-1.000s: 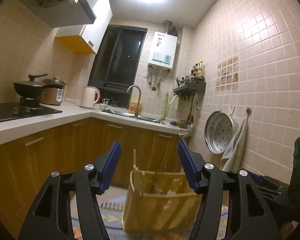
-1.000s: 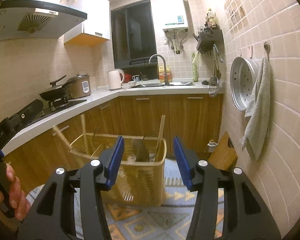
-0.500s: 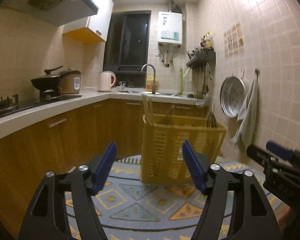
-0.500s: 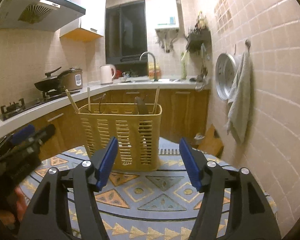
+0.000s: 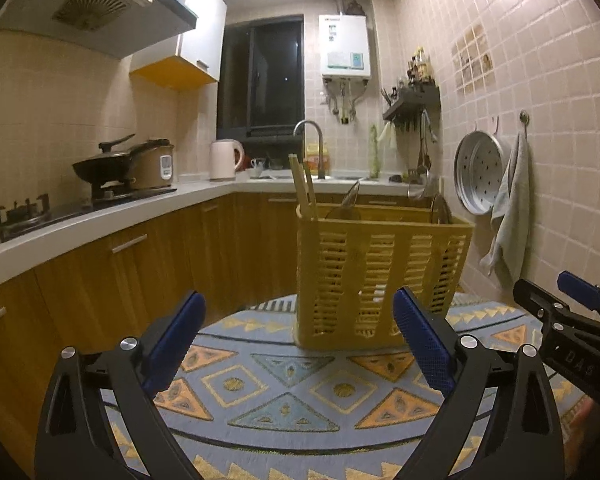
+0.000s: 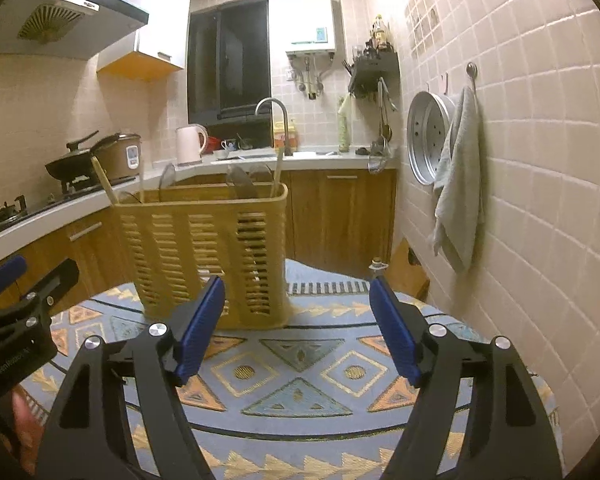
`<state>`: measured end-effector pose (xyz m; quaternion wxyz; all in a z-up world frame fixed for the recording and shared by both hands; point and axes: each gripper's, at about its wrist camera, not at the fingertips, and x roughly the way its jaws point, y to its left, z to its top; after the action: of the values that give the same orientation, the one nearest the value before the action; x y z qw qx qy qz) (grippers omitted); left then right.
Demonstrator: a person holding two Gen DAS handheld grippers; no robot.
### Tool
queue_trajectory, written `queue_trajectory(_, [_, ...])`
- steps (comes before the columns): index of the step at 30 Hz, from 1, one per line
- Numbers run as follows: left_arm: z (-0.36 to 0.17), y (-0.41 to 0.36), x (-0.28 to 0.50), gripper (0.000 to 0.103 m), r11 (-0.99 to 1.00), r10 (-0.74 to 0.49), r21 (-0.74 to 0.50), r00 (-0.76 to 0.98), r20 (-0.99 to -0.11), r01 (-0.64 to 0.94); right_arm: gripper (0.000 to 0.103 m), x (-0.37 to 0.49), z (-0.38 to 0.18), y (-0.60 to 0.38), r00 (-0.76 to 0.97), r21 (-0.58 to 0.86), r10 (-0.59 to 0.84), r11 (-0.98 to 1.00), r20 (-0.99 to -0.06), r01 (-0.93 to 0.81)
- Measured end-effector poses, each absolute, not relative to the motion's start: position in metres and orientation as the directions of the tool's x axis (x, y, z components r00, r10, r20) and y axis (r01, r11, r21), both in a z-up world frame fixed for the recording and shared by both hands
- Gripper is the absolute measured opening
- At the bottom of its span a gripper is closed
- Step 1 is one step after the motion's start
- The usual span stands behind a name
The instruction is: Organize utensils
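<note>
A yellow slotted utensil basket [image 5: 380,268] stands upright on a patterned round table top [image 5: 284,392]; it also shows in the right wrist view [image 6: 208,252]. Wooden chopsticks [image 5: 302,184] and dark spoons or ladles [image 6: 240,180] stick out of its top. My left gripper [image 5: 300,344] is open and empty, a short way in front of the basket. My right gripper [image 6: 296,328] is open and empty, in front of the basket's right end. The right gripper shows at the right edge of the left wrist view [image 5: 568,320].
A kitchen counter [image 5: 100,216] with a stove, pan, rice cooker and kettle runs along the left and back. A sink tap [image 5: 312,140] is behind the basket. A tiled wall [image 6: 540,160] with a hanging steamer tray and towel is on the right.
Both grippers have drawn back and lowered. The basket now stands on the patterned table top, farther from both cameras. Both grippers stayed open.
</note>
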<state>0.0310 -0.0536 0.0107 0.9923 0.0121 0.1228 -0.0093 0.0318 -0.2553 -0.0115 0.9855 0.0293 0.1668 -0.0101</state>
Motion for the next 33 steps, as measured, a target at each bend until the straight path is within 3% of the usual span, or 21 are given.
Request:
queue_trajectory(13, [0.000, -0.061, 0.038, 0.094, 0.997, -0.050, 0.035, 0.949, -0.311, 0.064, 0.071, 0.031, -0.015, -0.262, 0.939, 0.075, -0.013, 0.996, -0.344, 0.041])
queue_trajectory(18, [-0.001, -0.055, 0.044, 0.094, 0.999, -0.040, 0.010, 0.941, -0.335, 0.046, 0.076, 0.030, -0.015, -0.262, 0.940, 0.079, -0.003, 0.996, -0.341, 0.032])
queue_trajectory(33, [-0.001, -0.053, 0.046, 0.095, 0.998, -0.052, 0.001, 0.936, -0.349, 0.056, 0.077, 0.029, -0.015, -0.262, 0.936, 0.093, 0.007, 0.995, -0.351, 0.027])
